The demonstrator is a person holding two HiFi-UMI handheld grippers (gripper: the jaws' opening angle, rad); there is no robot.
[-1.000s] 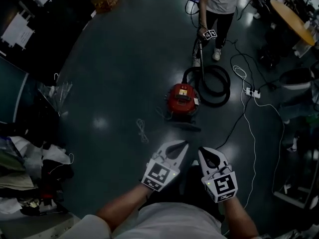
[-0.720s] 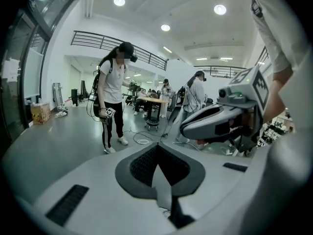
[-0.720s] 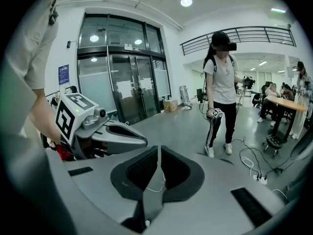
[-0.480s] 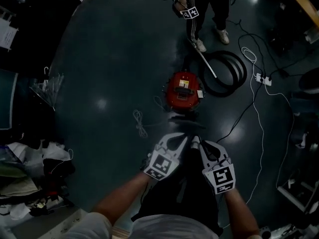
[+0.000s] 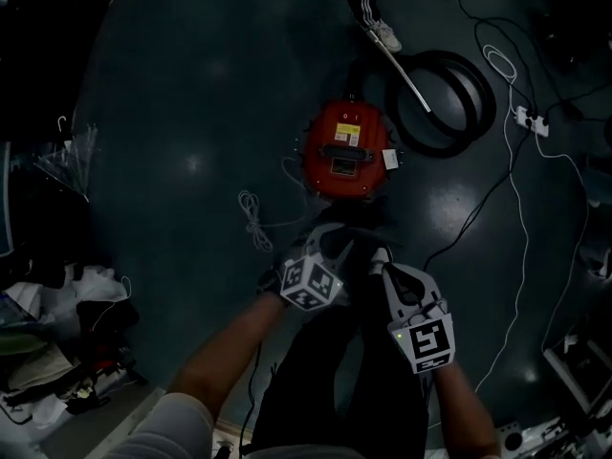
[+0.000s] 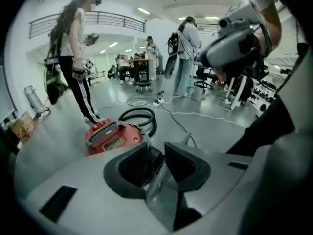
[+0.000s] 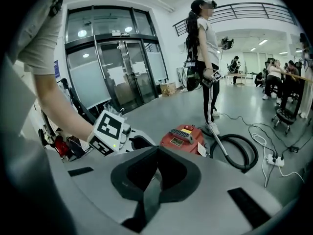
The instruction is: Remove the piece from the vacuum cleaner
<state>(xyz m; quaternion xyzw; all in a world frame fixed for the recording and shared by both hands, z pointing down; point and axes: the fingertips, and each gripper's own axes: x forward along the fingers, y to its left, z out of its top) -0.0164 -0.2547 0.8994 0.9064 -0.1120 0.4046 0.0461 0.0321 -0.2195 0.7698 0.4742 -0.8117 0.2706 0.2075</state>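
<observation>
While the red vacuum cleaner sits whole on the dark floor, out in the open stretch clear of the cluttered left edge, I judge my task barely begun. Nothing has come off it as far as I can see. Its black hose lies coiled just beside it on the far right, and the metal wand slants across that coil toward another person's shoes. My left gripper hangs in the air short of the machine's near side, its jaws opening with a narrow gap and nothing between them. My right gripper hangs beside it, tips pressed together on nothing. What remains is everything: close the distance, take hold of the piece, pull it free.
</observation>
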